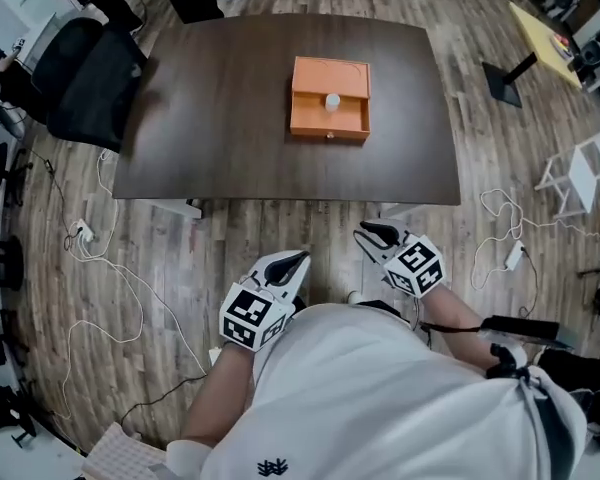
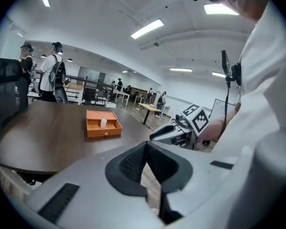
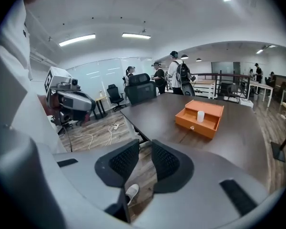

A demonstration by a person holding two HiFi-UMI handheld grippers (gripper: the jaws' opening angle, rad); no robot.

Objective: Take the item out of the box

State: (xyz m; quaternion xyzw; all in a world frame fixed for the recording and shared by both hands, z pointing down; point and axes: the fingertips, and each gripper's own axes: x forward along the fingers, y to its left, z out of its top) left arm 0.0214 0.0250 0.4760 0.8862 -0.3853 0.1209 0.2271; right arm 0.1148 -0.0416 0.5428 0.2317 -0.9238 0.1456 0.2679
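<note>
An orange box (image 1: 320,73) lies open on the dark table (image 1: 220,118), and a small white cylinder (image 1: 332,100) stands inside it. Both gripper views show the box (image 2: 93,128) (image 3: 207,125) and the cylinder (image 2: 103,123) (image 3: 200,116) well ahead of the jaws. Both grippers hang over the floor in front of the table's near edge, close to the person's body. My left gripper (image 1: 300,259) (image 2: 145,147) is shut, tips touching, with nothing in it. On my right gripper (image 1: 366,232) (image 3: 145,147) a narrow gap shows between the pads, and it holds nothing.
Black office chairs (image 1: 85,73) stand at the table's left end. Cables and a power strip (image 1: 83,233) lie on the wood floor at the left, more cable (image 1: 500,213) at the right. A white rack (image 1: 580,173) stands far right. Several people stand beyond the table (image 3: 178,78).
</note>
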